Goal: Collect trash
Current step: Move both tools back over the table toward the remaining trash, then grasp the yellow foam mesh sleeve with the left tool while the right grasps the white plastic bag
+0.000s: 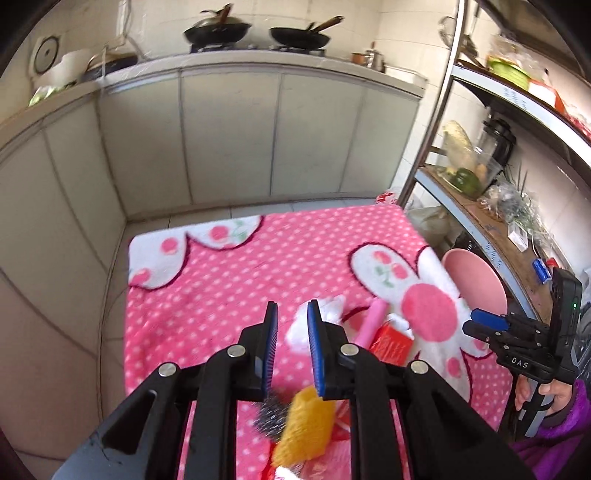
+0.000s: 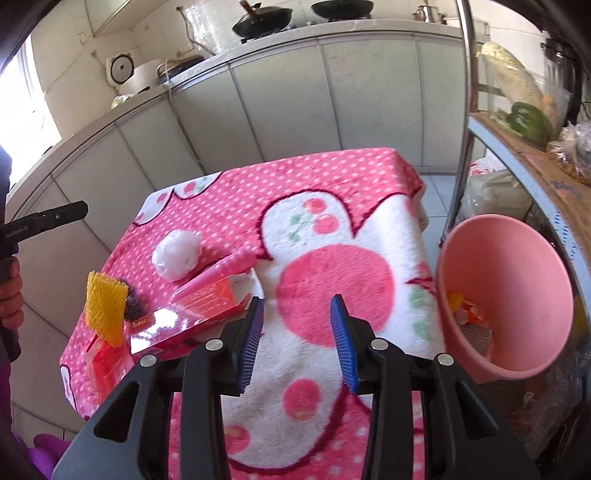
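On the pink dotted blanket (image 2: 332,177) lies a cluster of trash: a white crumpled wad (image 2: 177,254), a pink tube (image 2: 229,267), a red box (image 2: 210,299), a yellow scrubber (image 2: 105,308) against steel wool (image 2: 133,304), and a red wrapper (image 2: 107,362). A pink bin (image 2: 506,295) stands by the table's right edge with some wrappers (image 2: 465,310) in its bottom. My right gripper (image 2: 297,301) hovers open over the blanket, between the box and the bin. My left gripper (image 1: 293,306) is open above the yellow scrubber (image 1: 303,424), with nothing between its pads.
Kitchen cabinets (image 1: 229,136) with woks (image 1: 218,29) on the counter run behind the table. A metal shelf rack (image 1: 439,107) with vegetables and bags stands close on the right, just behind the bin. A hand in a purple sleeve (image 1: 561,402) holds the right gripper.
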Demonstrator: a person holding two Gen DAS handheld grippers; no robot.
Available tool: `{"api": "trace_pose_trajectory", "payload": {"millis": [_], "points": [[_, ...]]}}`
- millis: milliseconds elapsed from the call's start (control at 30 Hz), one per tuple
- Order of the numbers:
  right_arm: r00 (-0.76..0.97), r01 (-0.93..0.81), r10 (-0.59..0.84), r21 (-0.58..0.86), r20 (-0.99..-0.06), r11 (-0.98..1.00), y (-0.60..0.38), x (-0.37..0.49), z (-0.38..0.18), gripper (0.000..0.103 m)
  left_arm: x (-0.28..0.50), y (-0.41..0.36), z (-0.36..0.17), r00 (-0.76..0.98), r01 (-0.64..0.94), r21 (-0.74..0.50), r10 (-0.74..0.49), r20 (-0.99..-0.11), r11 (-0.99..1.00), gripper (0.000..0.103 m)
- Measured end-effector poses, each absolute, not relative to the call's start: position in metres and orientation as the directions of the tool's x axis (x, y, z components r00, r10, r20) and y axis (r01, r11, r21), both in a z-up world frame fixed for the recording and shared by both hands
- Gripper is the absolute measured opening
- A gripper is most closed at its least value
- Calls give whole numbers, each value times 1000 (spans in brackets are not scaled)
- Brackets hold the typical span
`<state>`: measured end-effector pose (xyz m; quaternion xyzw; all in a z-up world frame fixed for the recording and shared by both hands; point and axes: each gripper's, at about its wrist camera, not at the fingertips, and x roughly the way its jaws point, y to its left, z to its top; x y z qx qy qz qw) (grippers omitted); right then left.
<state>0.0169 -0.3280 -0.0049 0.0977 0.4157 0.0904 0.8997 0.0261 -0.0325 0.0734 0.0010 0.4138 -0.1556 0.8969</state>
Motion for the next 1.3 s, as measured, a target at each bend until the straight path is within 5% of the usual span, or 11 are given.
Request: {"api": "trace_pose_trajectory", "payload": {"millis": [367, 600, 700, 967, 1133, 1300], "points": [[594, -153, 299, 260, -747, 954, -305, 29, -10, 38, -8, -5, 53, 526, 264, -260, -364, -768, 929, 16], [576, -215, 335, 257, -746, 942, -287, 34, -9, 39, -28, -32, 31, 512, 349, -134, -309, -801, 927, 23], [573, -237, 340, 246, -746, 940, -280, 33, -7, 49, -28, -33, 17, 494, 343, -115, -283, -822, 932, 23], [584, -281, 352, 225, -732, 933, -263, 45, 5, 49, -30, -30, 12, 535, 350, -102, -288, -794, 931, 22], [573, -326, 380, 224, -726, 919, -242, 60, 10, 49, -37, -31, 13, 551, 373, -91, -300, -778, 923, 7], [556, -373, 400, 212, -728, 903, -218, 75, 9, 49, -44, -23, 26, 586, 380, -106, -327, -742, 919, 5]]}}
